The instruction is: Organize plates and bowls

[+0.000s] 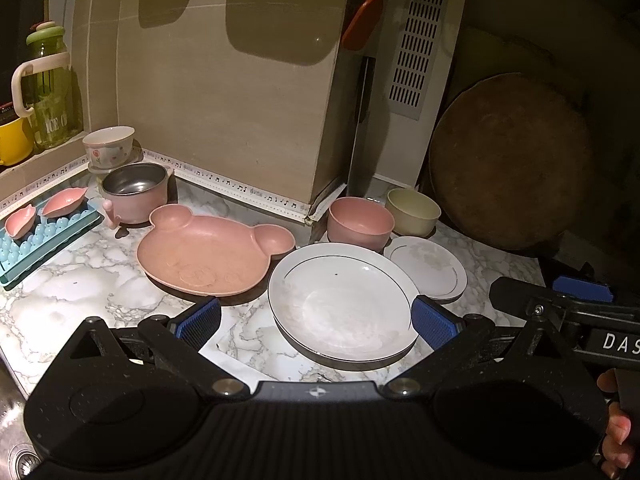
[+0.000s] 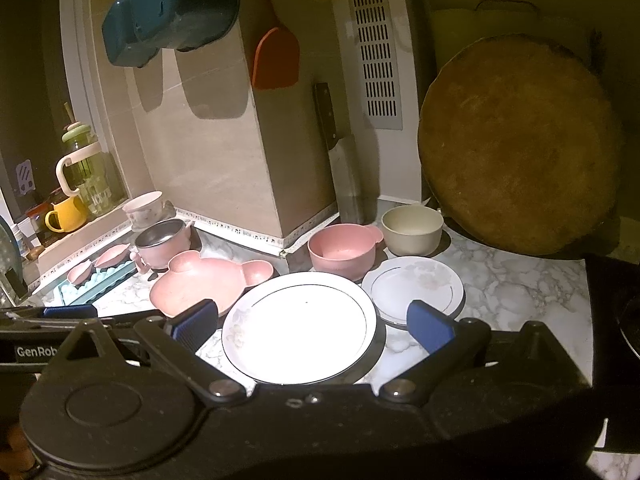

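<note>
Left wrist view shows both the left gripper [image 1: 316, 320] and right gripper [image 2: 314, 326] spread wide and empty above the large white plate [image 1: 340, 300] on the marble counter [image 1: 80, 276], so pinch its near rim squarely, judging by the neighbouring small plate [image 1: 430, 266].

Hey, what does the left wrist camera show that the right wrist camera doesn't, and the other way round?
Left wrist only: a sink drain at the bottom left.

Right wrist only: the whole teal hanging pot, plus a knife handle.

Both: the large white plate, small white plate, pink bear plate, pink bowl, cream bowl, and both grippers, left gripper and right gripper, open.
</note>
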A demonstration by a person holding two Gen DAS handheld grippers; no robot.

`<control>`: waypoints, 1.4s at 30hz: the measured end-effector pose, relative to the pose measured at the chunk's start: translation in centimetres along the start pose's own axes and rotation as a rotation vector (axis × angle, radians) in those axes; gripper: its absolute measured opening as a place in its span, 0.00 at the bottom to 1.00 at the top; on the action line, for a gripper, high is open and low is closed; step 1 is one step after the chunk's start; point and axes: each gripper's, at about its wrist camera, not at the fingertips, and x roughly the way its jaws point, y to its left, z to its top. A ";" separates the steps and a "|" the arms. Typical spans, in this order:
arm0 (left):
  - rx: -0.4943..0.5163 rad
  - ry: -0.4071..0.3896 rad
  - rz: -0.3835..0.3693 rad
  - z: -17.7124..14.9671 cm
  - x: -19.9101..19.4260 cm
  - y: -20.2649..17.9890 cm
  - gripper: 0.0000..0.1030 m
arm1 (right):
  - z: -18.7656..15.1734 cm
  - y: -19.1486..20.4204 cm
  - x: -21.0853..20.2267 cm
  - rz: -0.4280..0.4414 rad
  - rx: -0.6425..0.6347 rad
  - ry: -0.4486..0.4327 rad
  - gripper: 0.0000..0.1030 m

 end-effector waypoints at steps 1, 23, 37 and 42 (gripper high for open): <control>0.000 0.001 0.000 0.1 0.1 0.0 0.99 | 0.0 0.0 0.1 0.003 0.003 0.002 0.98; -0.138 0.187 0.067 -1.4 10.5 2.5 0.99 | -1.2 -5.2 7.9 -0.055 0.088 0.147 0.98; -0.196 0.248 0.137 -1.3 17.3 4.0 0.98 | -2.1 -7.9 17.7 -0.051 0.136 0.337 0.76; -0.208 0.260 0.142 -1.1 18.7 4.4 0.98 | -2.4 -8.8 20.2 -0.033 0.205 0.409 0.65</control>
